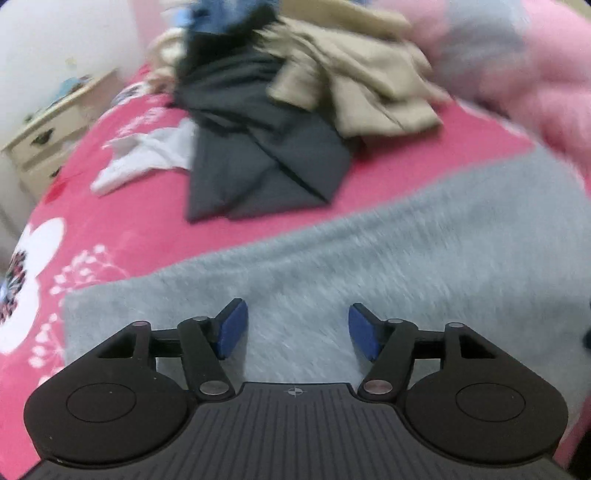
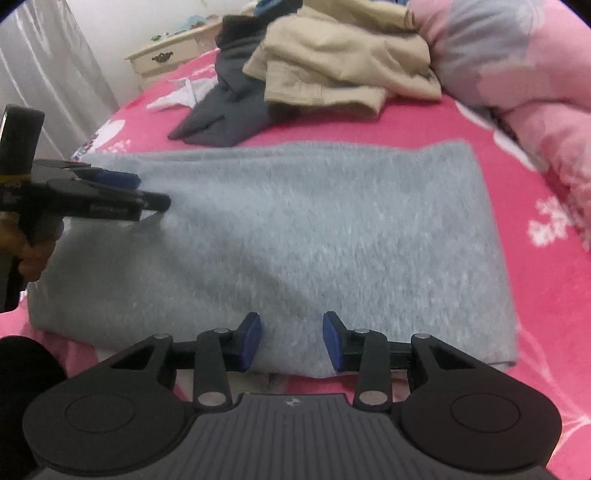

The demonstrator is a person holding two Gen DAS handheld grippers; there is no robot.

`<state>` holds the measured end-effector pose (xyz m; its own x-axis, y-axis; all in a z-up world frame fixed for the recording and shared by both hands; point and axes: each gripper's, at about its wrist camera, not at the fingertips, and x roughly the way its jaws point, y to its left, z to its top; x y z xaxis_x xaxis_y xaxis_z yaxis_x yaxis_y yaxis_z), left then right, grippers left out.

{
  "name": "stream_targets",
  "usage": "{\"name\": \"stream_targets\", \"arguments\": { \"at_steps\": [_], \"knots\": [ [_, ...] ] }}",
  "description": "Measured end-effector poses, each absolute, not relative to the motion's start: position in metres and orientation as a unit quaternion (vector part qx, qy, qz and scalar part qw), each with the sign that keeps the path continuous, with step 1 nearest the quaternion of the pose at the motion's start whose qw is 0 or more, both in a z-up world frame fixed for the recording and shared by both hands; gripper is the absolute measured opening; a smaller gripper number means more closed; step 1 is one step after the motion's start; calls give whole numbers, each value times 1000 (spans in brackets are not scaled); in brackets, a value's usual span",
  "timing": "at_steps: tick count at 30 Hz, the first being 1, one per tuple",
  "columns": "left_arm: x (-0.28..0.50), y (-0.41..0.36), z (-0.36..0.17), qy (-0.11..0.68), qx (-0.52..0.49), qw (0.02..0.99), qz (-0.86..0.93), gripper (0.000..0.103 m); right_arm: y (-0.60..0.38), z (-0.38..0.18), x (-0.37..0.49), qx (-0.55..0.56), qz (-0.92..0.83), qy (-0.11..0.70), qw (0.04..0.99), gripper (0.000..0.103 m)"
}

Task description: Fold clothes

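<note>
Pink bed [image 2: 480, 122] carries a grey garment [image 2: 295, 229] lying long axis left-to-right, its near edge between the right gripper's [image 2: 291, 341] spread jaws, left gripper [image 1: 297, 330] spread above its left end.

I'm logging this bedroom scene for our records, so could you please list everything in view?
fleece: one, grey, folded flat on the bed's near part.
dark garment: one, charcoal, crumpled beyond the fleece.
tan garment: at least one, beige, piled against the dark garment.
white cloth: one, left of the dark garment.
blue cloth: one, blurred, atop the pile.
bedspread: one, pink with white flowers.
duvet: one, pale pink and grey, bunched at right.
dresser: one, cream, beyond the bed.
curtain: one, pale, far left.
left gripper: open, above the fleece.
right gripper: open, at the fleece's near edge.
hand: one, holding the left gripper.
</note>
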<state>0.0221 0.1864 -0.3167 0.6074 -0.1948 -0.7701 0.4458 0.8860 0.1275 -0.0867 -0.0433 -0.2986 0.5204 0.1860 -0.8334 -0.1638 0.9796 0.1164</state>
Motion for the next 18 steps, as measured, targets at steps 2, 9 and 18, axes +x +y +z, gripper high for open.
{"name": "stream_targets", "arguments": {
  "at_steps": [2,9,18],
  "knots": [
    [20,194,-307,383,157,897,-156,65,-39,-299,-72,-20,119,472,874,40],
    [7,203,-304,374,135,896,-197,66,-23,-300,-19,-131,181,439,870,40],
    [-17,222,-317,376,151,894,-190,67,9,-305,10,-315,255,393,825,5]
  ]
}}
